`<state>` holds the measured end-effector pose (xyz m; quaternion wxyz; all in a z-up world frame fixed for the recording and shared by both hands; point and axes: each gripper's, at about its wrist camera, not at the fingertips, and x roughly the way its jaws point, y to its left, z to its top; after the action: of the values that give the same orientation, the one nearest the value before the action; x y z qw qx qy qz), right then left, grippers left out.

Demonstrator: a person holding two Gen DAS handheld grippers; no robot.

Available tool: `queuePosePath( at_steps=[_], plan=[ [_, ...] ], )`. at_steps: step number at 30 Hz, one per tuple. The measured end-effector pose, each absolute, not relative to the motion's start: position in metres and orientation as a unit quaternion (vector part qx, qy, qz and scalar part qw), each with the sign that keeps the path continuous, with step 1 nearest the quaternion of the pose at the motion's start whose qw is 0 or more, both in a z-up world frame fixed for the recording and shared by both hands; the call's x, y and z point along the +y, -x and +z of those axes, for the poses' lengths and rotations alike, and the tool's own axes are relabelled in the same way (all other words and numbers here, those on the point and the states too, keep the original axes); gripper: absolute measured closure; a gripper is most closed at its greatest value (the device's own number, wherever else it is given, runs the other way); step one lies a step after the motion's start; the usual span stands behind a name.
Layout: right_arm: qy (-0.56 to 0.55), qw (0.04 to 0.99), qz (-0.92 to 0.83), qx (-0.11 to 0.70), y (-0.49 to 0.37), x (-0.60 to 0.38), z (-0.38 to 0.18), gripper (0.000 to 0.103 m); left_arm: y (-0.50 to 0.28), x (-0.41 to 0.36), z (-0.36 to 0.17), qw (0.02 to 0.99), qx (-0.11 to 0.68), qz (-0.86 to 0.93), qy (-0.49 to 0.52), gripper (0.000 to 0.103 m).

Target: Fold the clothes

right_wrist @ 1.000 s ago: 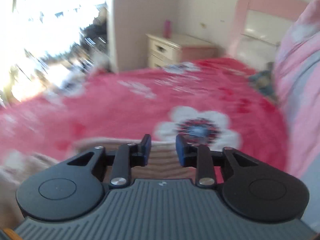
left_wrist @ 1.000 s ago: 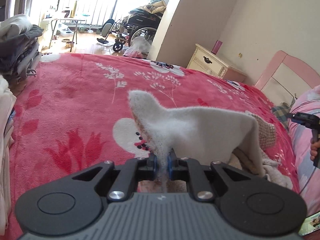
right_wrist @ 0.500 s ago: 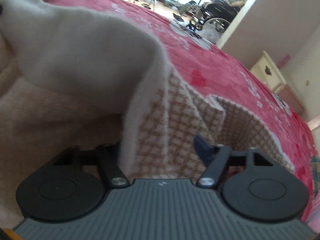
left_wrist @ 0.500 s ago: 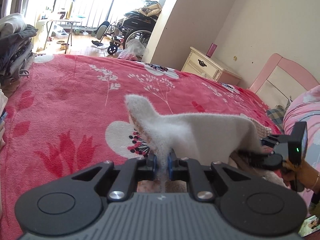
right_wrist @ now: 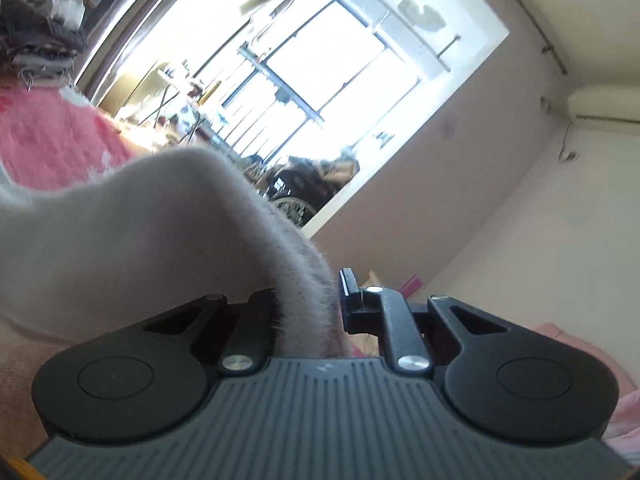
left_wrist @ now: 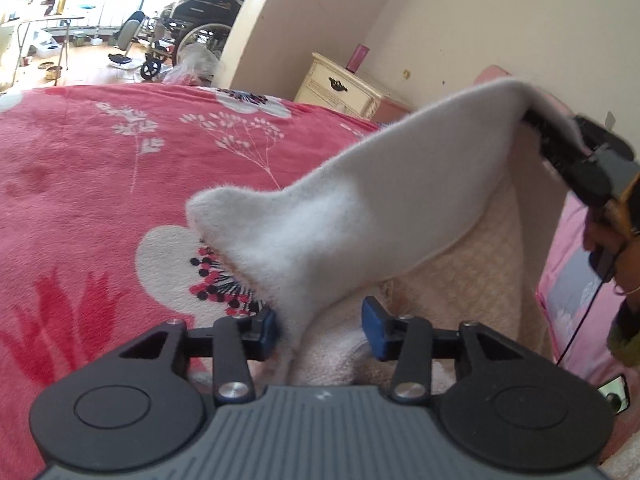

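Note:
A fuzzy white garment [left_wrist: 360, 220] with a beige inner side [left_wrist: 460, 280] lies on the red flowered bedspread [left_wrist: 100, 180]. One edge of it is drawn up to the upper right. My left gripper [left_wrist: 320, 328] is low over the bed and its jaws are opening. A fold of the garment hangs between them against the left pad, and the right pad stands clear. My right gripper [left_wrist: 560, 148] is raised at the right with its jaws closing on the lifted edge. In the right wrist view the garment [right_wrist: 140, 232] runs between the right gripper's [right_wrist: 308, 304] fingers.
A cream nightstand [left_wrist: 344, 88] with a pink cup [left_wrist: 358, 56] stands by the far wall. A wheelchair [left_wrist: 200, 16] is beyond the bed near the window. Pink bedding [left_wrist: 568, 280] and a phone [left_wrist: 614, 392] are at the right. A hand [left_wrist: 604, 236] holds the right gripper.
My left jaws have opened and let go of the fold. My right gripper has closed on the garment's edge, rolled over and lifted it up to the right.

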<state>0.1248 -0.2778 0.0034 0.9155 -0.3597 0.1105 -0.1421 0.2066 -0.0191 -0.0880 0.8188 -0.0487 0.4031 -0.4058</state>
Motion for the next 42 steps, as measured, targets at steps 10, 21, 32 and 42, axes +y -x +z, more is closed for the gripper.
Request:
queuePosePath(
  at_steps=[10, 21, 32, 42],
  plan=[
    [0.335, 0.926, -0.16, 0.071, -0.104, -0.276, 0.042, 0.091, -0.221, -0.078, -0.106, 0.795, 0.407, -0.446, -0.053, 0.06],
    [0.361, 0.911, -0.19, 0.053, -0.073, -0.286, 0.043, 0.091, -0.177, -0.098, -0.047, 0.925, 0.277, -0.249, -0.079, 0.079],
    [0.328, 0.919, -0.217, -0.006, -0.024, -0.31, 0.091, 0.091, -0.119, -0.067, 0.067, 0.98, 0.132, -0.142, 0.034, 0.082],
    [0.237, 0.939, -0.22, -0.116, 0.03, -0.328, 0.165, 0.091, -0.035, -0.058, 0.173, 0.991, -0.003, -0.131, 0.035, 0.084]
  ],
)
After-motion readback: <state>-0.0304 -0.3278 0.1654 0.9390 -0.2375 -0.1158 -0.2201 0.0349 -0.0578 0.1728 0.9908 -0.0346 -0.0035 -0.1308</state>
